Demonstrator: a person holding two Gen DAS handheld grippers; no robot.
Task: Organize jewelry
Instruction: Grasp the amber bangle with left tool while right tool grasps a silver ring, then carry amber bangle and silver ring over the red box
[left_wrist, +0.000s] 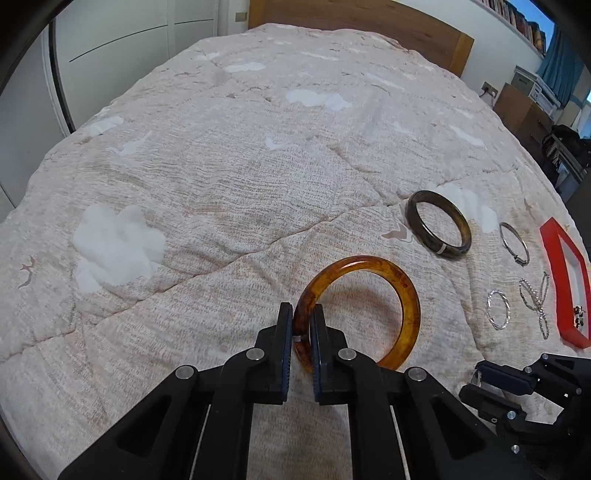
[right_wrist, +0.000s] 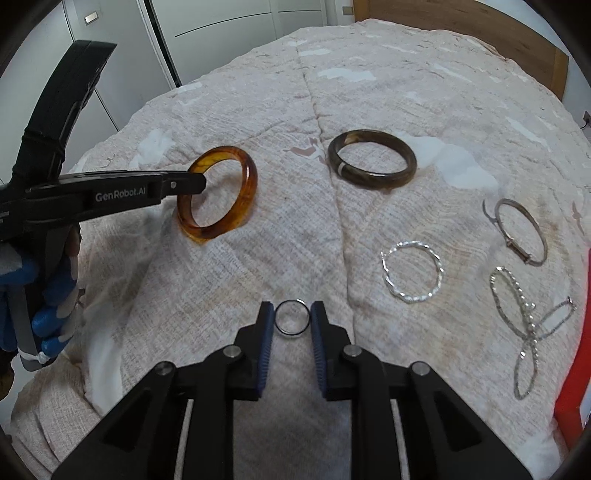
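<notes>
Bed with a wooden headboard (left_wrist: 369, 18), covered by a crinkled pinkish quilt (left_wrist: 221, 166) printed with white clouds and small birds; white wardrobe doors behind. Left hand-held gripper (left_wrist: 302, 314), pitched steeply down, pinches the amber bangle (left_wrist: 406, 295) across its rim; the right wrist view shows that bangle tilted up on edge, its low side at the quilt. A blue-gloved hand (right_wrist: 51, 306) grips the left tool's handle. Right hand-held gripper (right_wrist: 291, 314), also angled down, has its ribbed blue pads against either side of a thin dark ring (right_wrist: 291, 317), holding it just over the quilt. Count of jewelry: two thick bangles, one translucent amber with darker mottling, one dark brown bangle (right_wrist: 373, 162) lying flat with a pale band across it; one plain silver bangle (right_wrist: 521, 230) with a clasp; one twisted silver hoop (right_wrist: 412, 273), glittering; one loose silver chain (right_wrist: 532, 328) looped over itself; one thin ring. All but the amber bangle and the ring lie flat and apart on the quilt. Red tray (left_wrist: 554, 240) with a white inside sits at the right edge, beside the chain, something small and dark in its near corner.
</notes>
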